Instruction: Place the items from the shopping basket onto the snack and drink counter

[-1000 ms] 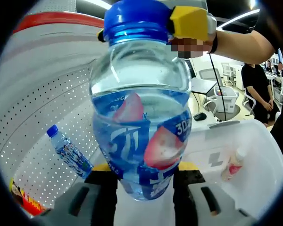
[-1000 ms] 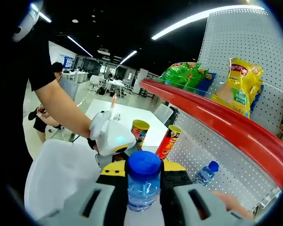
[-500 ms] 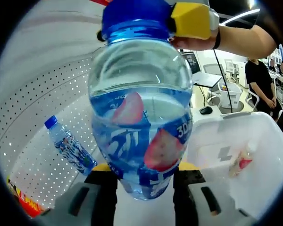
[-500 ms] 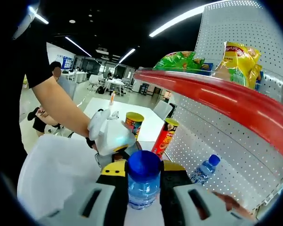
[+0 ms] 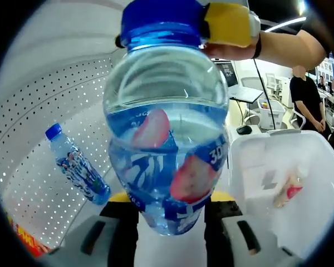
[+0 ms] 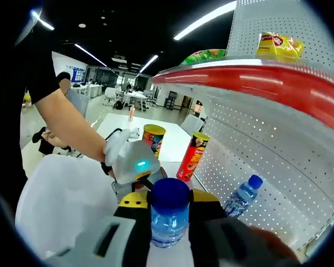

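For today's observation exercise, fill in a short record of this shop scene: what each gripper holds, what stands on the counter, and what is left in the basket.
left gripper: shut on the body of the water bottle
right gripper: shut on the same bottle near its blue cap
counter: second water bottle against the pegboard; two crisp cans farther along
white basket: one small red and white item inside
upper shelf: yellow crisp bag, green bag
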Available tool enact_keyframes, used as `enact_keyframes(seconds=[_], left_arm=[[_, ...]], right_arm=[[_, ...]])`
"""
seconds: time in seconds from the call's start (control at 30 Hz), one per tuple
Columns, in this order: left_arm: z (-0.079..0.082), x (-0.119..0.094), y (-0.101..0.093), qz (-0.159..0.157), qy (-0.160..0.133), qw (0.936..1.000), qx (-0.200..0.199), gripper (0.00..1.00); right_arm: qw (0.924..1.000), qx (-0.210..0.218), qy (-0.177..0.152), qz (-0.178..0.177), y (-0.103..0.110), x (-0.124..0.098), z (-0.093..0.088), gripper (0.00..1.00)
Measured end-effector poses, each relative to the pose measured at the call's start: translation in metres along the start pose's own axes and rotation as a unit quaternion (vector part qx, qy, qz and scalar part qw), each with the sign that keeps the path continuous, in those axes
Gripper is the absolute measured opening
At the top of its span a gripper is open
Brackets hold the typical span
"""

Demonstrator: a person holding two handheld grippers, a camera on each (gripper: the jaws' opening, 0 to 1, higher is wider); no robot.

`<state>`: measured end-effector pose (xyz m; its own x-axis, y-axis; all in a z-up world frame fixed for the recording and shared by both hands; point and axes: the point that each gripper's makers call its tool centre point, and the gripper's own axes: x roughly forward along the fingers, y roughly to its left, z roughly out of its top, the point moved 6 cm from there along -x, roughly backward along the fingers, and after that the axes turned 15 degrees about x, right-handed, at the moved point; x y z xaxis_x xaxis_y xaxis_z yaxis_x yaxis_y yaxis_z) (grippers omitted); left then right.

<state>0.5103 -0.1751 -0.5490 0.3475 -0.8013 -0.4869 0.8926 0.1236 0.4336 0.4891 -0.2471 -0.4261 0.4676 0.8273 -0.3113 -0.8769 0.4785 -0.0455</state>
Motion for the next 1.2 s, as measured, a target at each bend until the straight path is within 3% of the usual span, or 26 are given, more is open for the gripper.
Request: enact_keyframes(seconds=[0.6,1.2], left_arm=[[-0.021,0.025,0.0,-0.03,-0.003,0.9987,-0.041,0.46],[-0.023,0.031,0.003,-0.036,-0.041,0.997,-0.055,0.47]], right_arm=[[0.9995,0.025,0.021,0.0,-0.019,0.017,-0.022,0.22],[0.9973,0.073,-0.005,0.008,-0.038,0.015,-0.027,0.23]])
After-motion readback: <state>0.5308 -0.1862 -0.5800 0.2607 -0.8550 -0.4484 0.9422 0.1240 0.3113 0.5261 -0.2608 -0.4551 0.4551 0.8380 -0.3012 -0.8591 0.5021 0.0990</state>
